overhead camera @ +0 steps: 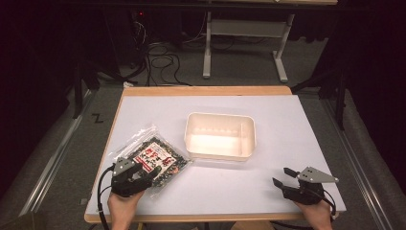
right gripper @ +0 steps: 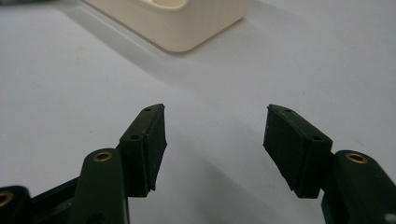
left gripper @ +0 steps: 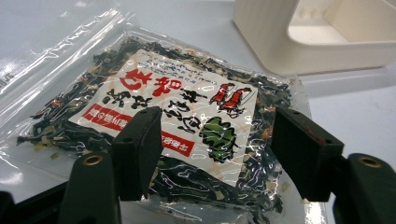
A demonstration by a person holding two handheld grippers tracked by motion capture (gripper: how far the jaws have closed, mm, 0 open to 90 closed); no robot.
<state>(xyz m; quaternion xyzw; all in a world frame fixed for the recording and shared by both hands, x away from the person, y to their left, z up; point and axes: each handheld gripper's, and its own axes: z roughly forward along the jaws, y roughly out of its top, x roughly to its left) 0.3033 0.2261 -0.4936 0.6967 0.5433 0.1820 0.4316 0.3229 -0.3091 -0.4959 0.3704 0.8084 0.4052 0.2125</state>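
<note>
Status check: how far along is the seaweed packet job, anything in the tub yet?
Done: nothing shows as finished; the white tub looks empty. In hand: the left gripper sits over the near end of the seaweed packet, jaws open, packet lying flat on the table. The right gripper waits open over bare table. Left: probably close on the packet, lift it and set it in the tub.

Both black plastic two-jaw grippers, left & right, carry a grey three-cornered metal plate w/ a black cable at lower frame; brass screws show near flat rectangular jaw pads.
</note>
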